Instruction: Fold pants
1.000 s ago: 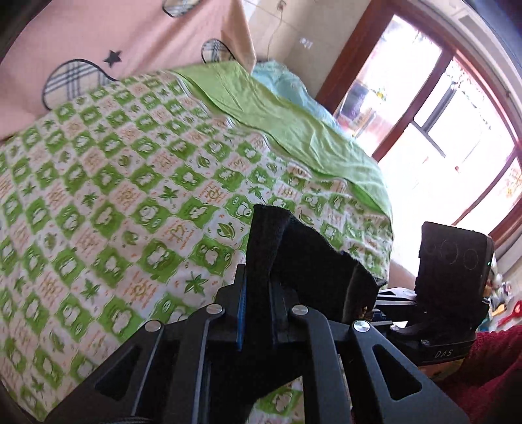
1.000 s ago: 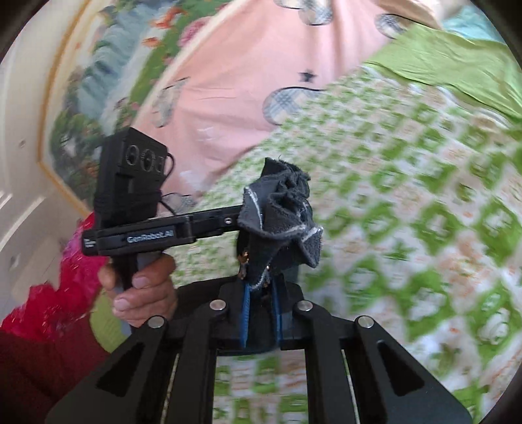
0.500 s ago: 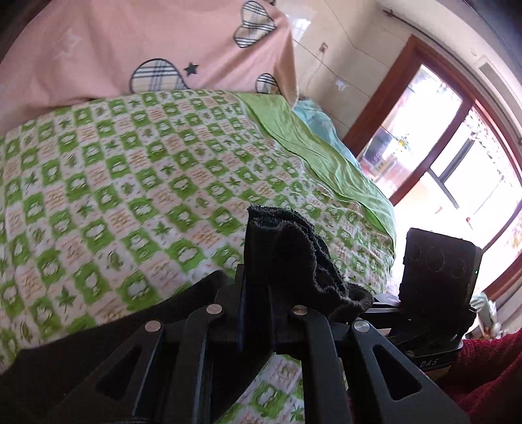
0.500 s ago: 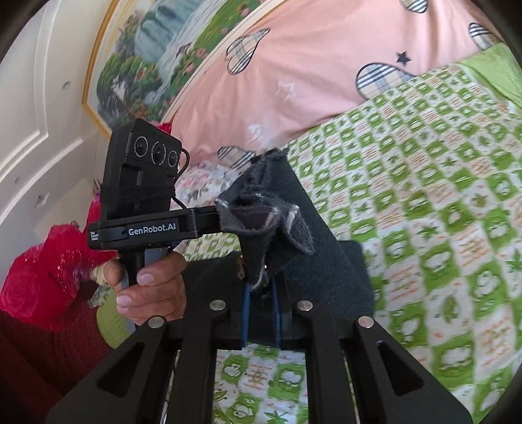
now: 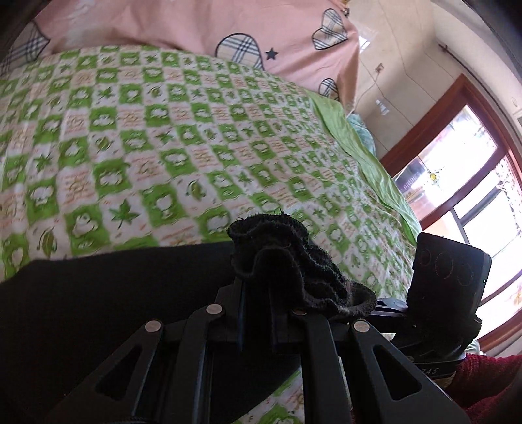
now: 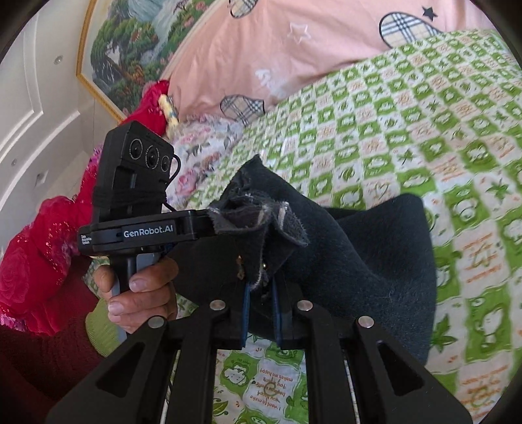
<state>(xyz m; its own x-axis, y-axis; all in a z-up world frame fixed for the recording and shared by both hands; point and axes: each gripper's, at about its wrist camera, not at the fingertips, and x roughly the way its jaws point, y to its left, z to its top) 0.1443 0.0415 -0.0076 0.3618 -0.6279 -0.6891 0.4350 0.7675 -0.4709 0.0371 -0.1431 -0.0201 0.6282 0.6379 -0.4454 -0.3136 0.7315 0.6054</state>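
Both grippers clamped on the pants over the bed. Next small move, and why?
Probably lower both together to lay the pants flat on the bedspread. The left gripper and right gripper each pinch a bunched edge, and the cloth hangs slack between them.

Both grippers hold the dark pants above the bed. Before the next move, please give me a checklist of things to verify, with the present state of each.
1. Left gripper grips the pants: ok, jaws shut on a bunched edge.
2. Right gripper grips the pants: ok, cloth is clamped between the jaws.
3. Cloth between the two grippers is flat: not ok, both gripped edges are crumpled.
4. Pants lie spread on the checkered sheet: cannot tell, only part of the cloth is visible.
5. Landing area ahead is free: ok in both views; only sheet before the pink pillow.
6. The two grippers are apart: ok, the other gripper shows to the side in each view.
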